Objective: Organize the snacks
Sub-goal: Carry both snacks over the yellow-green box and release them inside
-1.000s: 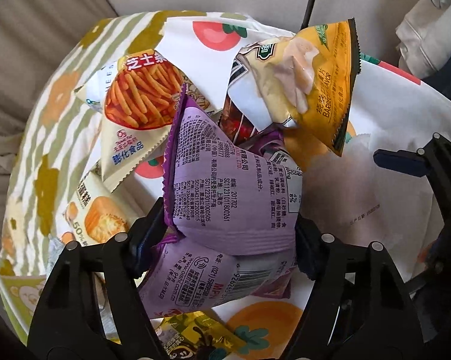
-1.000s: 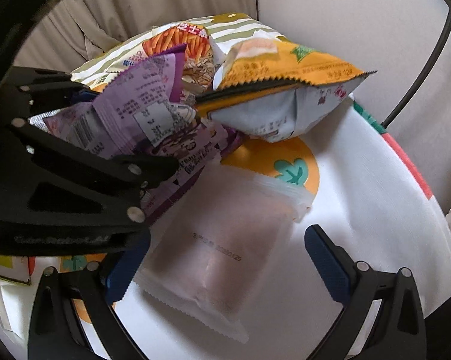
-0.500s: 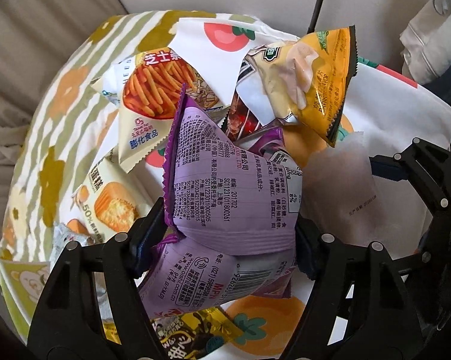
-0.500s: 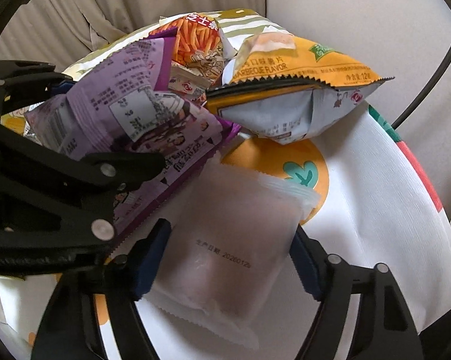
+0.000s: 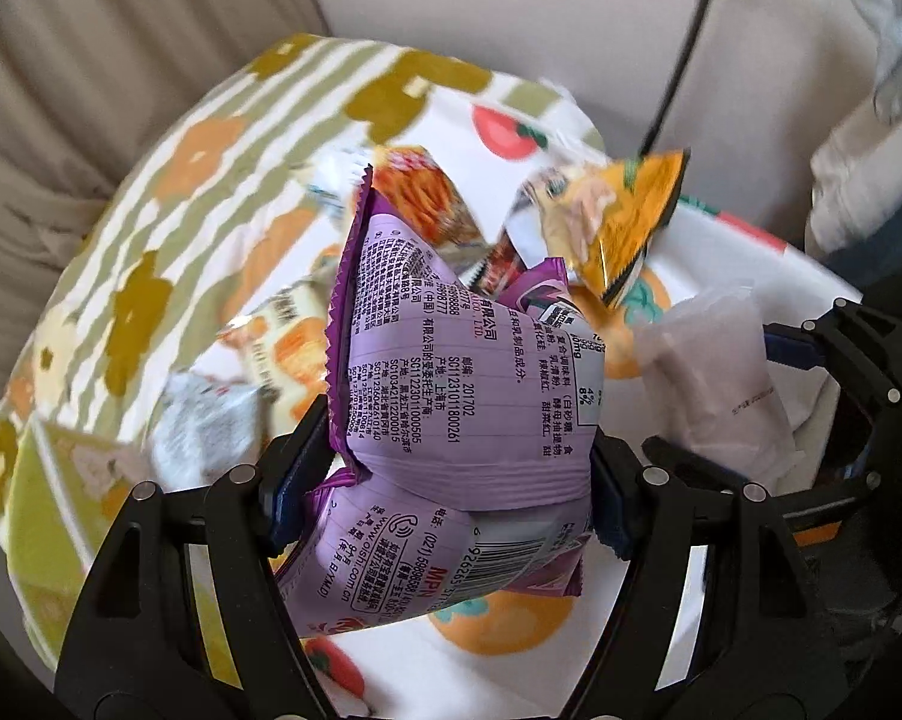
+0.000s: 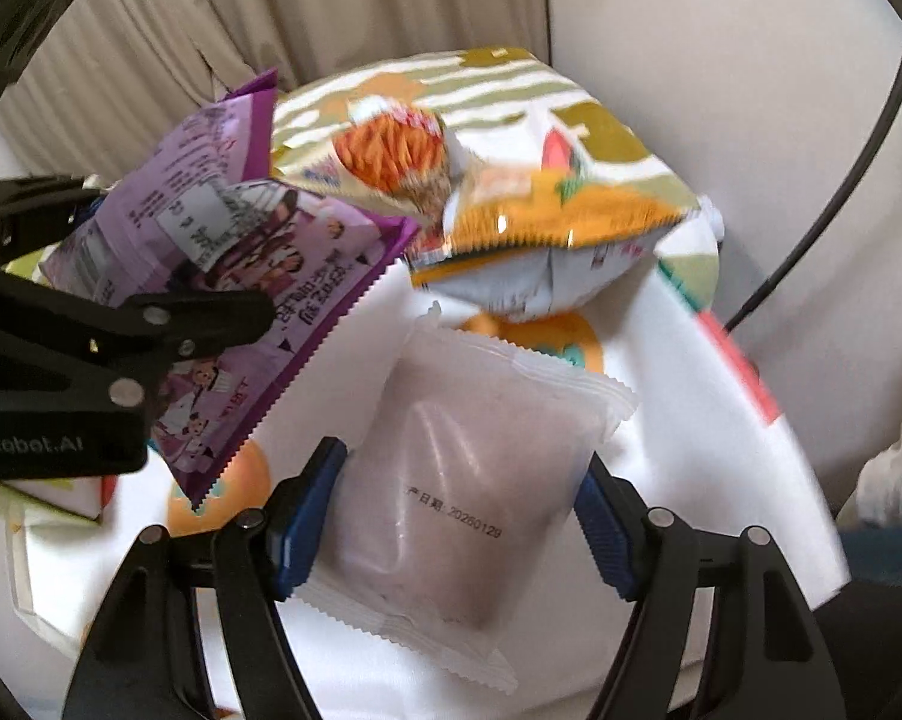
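Snacks lie heaped on a table under a white tablecloth [image 6: 661,360] printed with oranges, tomatoes and olive stripes. Left gripper [image 5: 451,456] clamps a purple snack bag [image 5: 469,384] across its puffed middle, both blue pads pressing its sides; the bag is lilac with dense black print, a darker purple serrated seam along its edge and a barcode on its lower fold. From the right wrist camera its front shows cartoon figures [image 6: 258,276], and it hangs above the cloth near the left edge of the table. Right gripper [image 6: 451,516] is closing on a frosted pouch [image 6: 475,480], a translucent white packet with crimped ends, a dull mauve block inside and a printed date; its pads touch both sides. The pouch sits over the near middle of the cloth. Behind them, toward the far edge, an orange chip bag [image 6: 565,234] and a fries-print bag [image 6: 390,162] rest blurred against each other
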`<state>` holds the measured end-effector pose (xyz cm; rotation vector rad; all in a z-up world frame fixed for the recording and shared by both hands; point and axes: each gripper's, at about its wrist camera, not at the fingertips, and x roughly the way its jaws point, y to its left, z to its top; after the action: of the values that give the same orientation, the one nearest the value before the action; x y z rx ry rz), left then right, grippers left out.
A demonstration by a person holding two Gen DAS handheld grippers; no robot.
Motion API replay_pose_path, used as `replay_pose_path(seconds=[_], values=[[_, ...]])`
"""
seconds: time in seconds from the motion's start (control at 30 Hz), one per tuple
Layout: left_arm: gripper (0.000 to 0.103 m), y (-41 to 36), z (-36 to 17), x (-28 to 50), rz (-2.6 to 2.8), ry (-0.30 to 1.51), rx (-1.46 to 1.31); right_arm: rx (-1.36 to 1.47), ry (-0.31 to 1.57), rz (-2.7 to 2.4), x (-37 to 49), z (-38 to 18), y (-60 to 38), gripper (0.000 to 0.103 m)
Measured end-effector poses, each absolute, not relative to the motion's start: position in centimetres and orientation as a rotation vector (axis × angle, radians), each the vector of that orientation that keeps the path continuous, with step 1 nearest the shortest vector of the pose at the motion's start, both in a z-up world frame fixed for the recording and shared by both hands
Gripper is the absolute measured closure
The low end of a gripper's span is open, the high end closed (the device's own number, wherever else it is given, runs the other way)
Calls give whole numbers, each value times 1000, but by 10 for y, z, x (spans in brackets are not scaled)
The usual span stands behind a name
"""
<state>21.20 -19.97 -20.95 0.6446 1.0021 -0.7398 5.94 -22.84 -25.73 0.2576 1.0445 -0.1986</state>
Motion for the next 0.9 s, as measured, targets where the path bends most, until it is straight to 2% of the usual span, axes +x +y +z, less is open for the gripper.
replay_pose_path(seconds=[0.2,0.5,0.67,0.9], values=[[32,-156,-154,213,-642,972,471,195,972,-109,63,-200,-228,34],[32,-30,-85,236,-360,887,218,99,835,119,122,-121,-171,34],[32,41,-76,254,-224,875,175,72,798,261,156,-102,-119,34],[32,124,-98,292,-109,923,123,34,807,357,207,-106,-46,34]])
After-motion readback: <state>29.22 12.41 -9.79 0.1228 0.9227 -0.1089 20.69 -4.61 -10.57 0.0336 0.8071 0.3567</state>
